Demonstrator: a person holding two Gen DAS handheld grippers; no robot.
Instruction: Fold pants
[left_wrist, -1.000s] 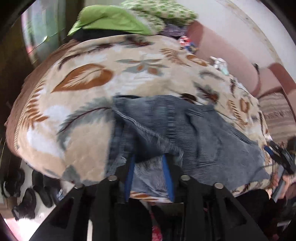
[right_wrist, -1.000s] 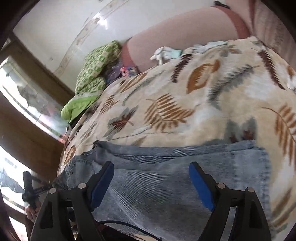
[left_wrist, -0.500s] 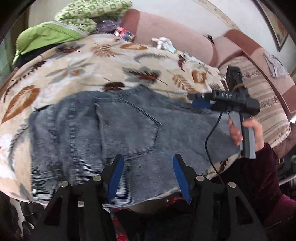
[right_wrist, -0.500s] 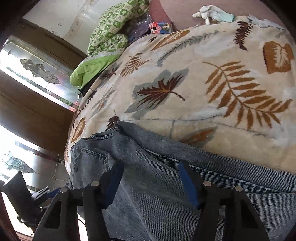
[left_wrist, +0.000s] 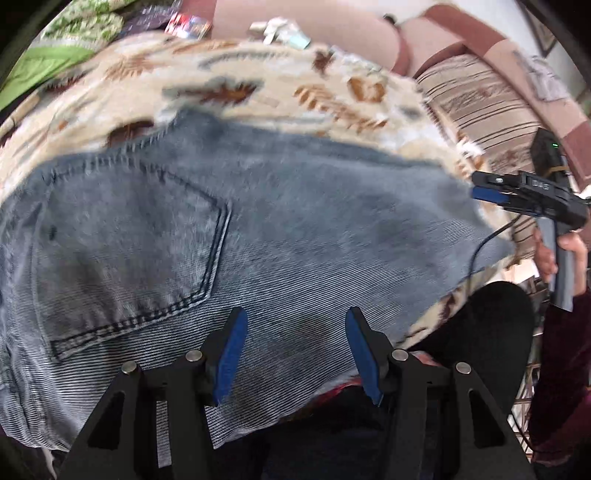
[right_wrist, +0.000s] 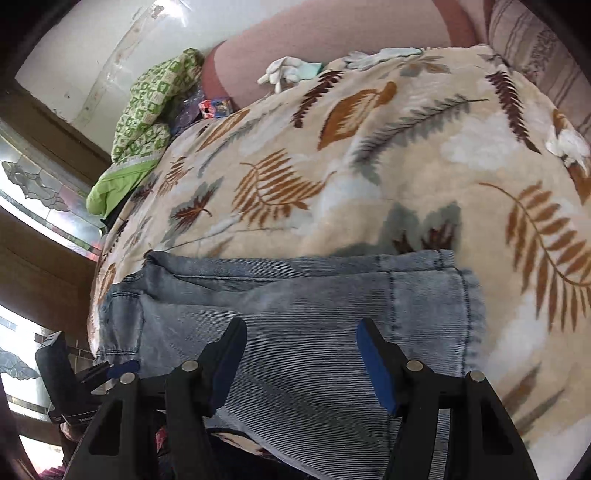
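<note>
Faded blue jeans (left_wrist: 258, 229) lie flat on a leaf-print blanket (left_wrist: 280, 88), a back pocket (left_wrist: 133, 251) showing at the left. My left gripper (left_wrist: 293, 334) is open and empty, just above the jeans' near edge. My right gripper (right_wrist: 301, 345) is open and empty over the leg end of the jeans (right_wrist: 295, 295), whose hem (right_wrist: 465, 295) lies to its right. The right gripper also shows in the left wrist view (left_wrist: 517, 195), at the jeans' right end. The left gripper shows in the right wrist view (right_wrist: 92, 373), at the far left.
The blanket (right_wrist: 369, 166) covers a sofa with a pink backrest (right_wrist: 332, 40). A green patterned cloth (right_wrist: 147, 110) is piled at the far left end. White gloves (right_wrist: 291, 74) lie at the back. A striped cushion (left_wrist: 476, 99) sits at the right.
My left gripper let go of the jeans, opened, and swung right along them. My right gripper stayed open and shifted toward the leg end.
</note>
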